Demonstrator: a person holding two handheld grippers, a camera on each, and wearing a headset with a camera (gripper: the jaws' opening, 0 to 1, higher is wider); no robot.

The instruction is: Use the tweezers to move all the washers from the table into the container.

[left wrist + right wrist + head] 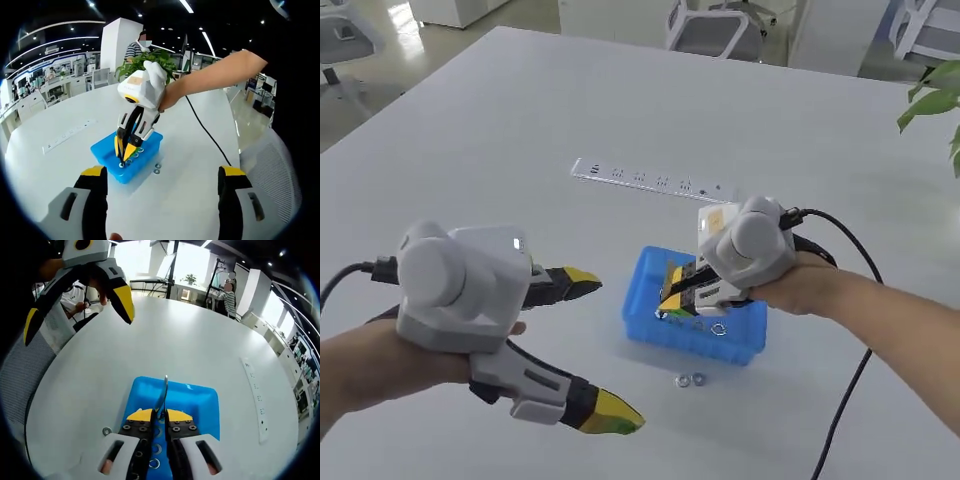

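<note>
Right gripper point(160, 416): fingers together, clamped on the tweezers point(164, 392) — tips reach down inside the blue container point(695, 346), close above washers point(718, 329) lying in it. Two loose washers point(692, 380) on the counter point(570, 120), just beside the container's near wall. Left gripper point(604, 350): fingers wide apart — nothing between them.

Bright, even light; fisheye-warped edges.

The container point(638, 312) beneath the right gripper point(670, 292) is coloured bright blue. The tweezers point(164, 392) between its jaws and the washers point(691, 380) near it are seen as silver. Both it and the left gripper point(607, 350) are finished pale grey, with black jaws tipped in yellow.
</note>
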